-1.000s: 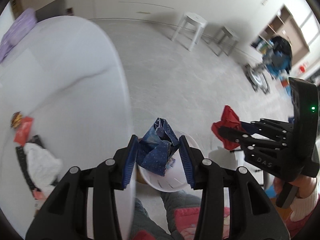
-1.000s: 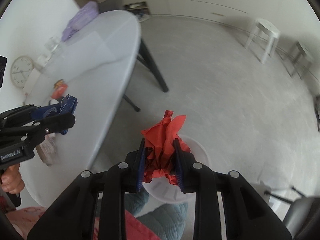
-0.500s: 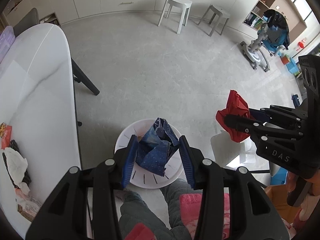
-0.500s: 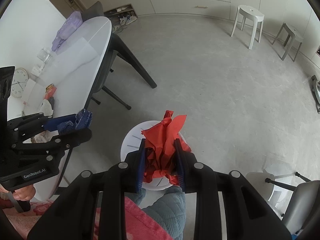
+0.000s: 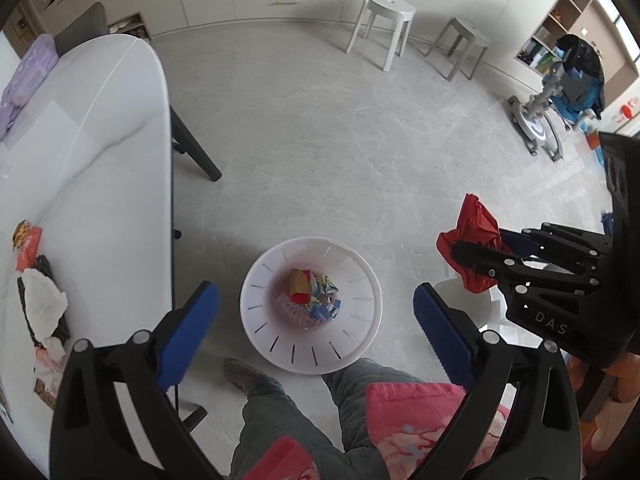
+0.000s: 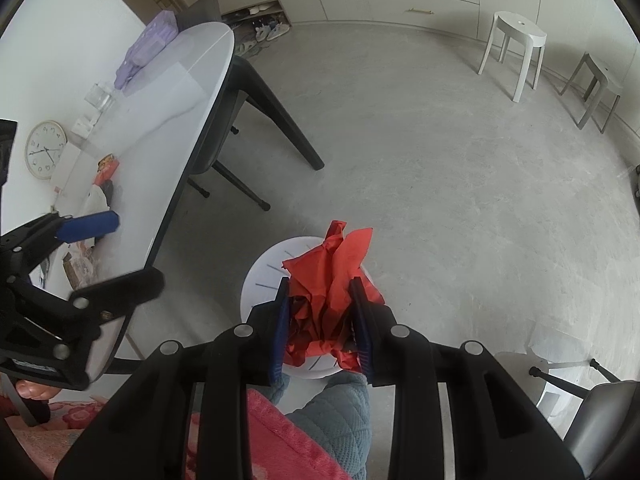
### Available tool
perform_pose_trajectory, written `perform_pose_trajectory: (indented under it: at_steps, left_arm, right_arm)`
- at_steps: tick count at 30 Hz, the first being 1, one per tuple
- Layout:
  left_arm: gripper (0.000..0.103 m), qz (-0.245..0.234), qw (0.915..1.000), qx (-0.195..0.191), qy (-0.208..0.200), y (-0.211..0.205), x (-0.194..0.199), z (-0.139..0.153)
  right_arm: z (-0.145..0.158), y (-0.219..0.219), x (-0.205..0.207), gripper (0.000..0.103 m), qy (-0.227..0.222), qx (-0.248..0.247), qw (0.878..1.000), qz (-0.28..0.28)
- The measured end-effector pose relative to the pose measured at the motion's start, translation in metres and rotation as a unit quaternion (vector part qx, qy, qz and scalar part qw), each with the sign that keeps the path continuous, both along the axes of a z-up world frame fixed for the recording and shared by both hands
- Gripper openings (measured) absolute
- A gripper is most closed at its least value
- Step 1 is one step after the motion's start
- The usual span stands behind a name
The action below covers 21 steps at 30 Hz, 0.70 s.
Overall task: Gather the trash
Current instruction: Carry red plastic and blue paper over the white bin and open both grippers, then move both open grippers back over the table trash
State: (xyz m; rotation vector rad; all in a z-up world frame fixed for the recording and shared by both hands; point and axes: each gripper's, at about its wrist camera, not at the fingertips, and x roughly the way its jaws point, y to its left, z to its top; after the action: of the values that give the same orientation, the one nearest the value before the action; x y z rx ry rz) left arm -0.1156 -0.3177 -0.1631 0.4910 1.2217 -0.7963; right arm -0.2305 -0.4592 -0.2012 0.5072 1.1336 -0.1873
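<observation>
Long white marble-look table [image 5: 92, 184] along the left, bearing a purple packet at the far end and wrappers with a crumpled white tissue [image 5: 40, 312] at the near end. White round slotted plastic waste basket [image 5: 360, 320] on the grey floor just beside the table's near edge, holding mixed colourful wrappers [image 5: 314, 300]. Left gripper [image 5: 316, 316] over the basket, blue-padded jaws just opened, spread wide, nothing between. Right gripper [image 6: 320, 320] pinching a crumpled red wrapper [image 6: 332, 264] above the basket rim, jaws pressed on it. White stool [image 5: 384, 20] far across the floor.
</observation>
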Motion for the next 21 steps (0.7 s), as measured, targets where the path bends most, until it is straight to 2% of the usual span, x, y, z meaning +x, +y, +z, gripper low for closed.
perform_pose_trajectory:
  at_steps: [7, 8, 9, 10, 11, 12, 15, 21]
  left_arm:
    - [0.094, 0.025, 0.9997, -0.005, -0.005, 0.014, 0.003, 0.006]
    - [0.094, 0.028, 0.9996, -0.006, -0.006, 0.015, 0.004, 0.007]
    - [0.094, 0.031, 0.9995, -0.007, -0.007, 0.017, 0.005, 0.008]
    - [0.094, 0.034, 0.9994, -0.008, -0.008, 0.019, 0.006, 0.009]
    - [0.094, 0.036, 0.9993, -0.009, -0.009, 0.021, 0.006, 0.01]
    - [0.094, 0.039, 0.9991, -0.01, -0.01, 0.022, 0.008, 0.012]
    - [0.094, 0.046, 0.9988, -0.012, -0.014, 0.026, 0.009, 0.013]
    - [0.094, 0.053, 0.9985, -0.009, -0.012, 0.029, 0.012, 0.013]
  right_arm:
    - [-0.009, 0.011, 0.009, 0.033, 0.007, 0.019, 0.999, 0.032]
    - [-0.011, 0.015, 0.011, 0.04, 0.01, 0.027, 0.999, 0.041]
    - [-0.012, 0.016, 0.012, 0.055, 0.011, 0.033, 0.998, 0.047]
    - [-0.012, 0.019, 0.013, 0.064, 0.012, 0.033, 0.998, 0.048]
    - [-0.012, 0.019, 0.013, 0.079, 0.013, 0.028, 0.999, 0.044]
    - [-0.011, 0.019, 0.013, 0.086, 0.014, 0.023, 0.999, 0.039]
    - [-0.01, 0.014, 0.015, 0.095, 0.023, 0.01, 0.999, 0.02]
    - [-0.018, 0.009, 0.017, 0.1, 0.049, 0.001, 0.999, -0.003]
